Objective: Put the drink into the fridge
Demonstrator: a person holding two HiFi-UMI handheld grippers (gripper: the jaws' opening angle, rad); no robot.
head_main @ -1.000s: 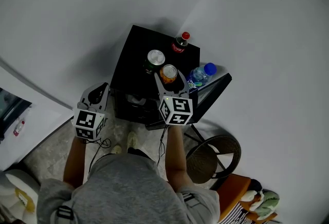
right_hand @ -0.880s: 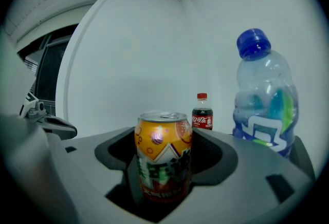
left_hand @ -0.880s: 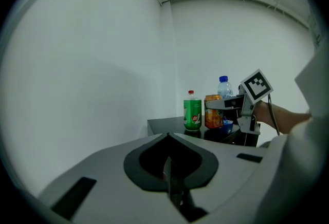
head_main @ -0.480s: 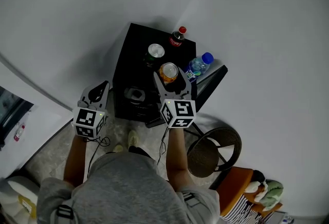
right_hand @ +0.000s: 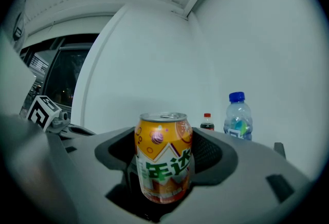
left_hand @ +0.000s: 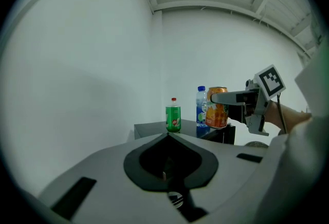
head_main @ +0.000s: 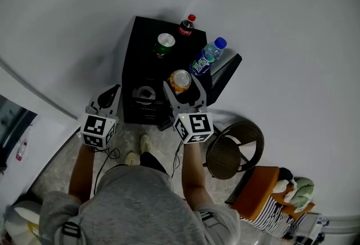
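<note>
**Orange can clamped in the right gripper**

The right gripper [head_main: 182, 84] has its jaws closed snugly on the orange can [right_hand: 163, 159], which is upright, top facing up. From above, it sits over the front edge of the black fridge [head_main: 142, 41]. On the fridge top behind it stand a green can [head_main: 164, 42], a cola bottle [head_main: 186, 25] and a blue-capped water bottle [head_main: 205, 56]. Off to the side, the left gripper [head_main: 114, 90] has its jaws pressed together on nothing, well apart from the drinks

Green Chinese characters on orange can [right_hand: 163, 159], second reads 达; water bottle [right_hand: 237, 120] label too small to read
</note>
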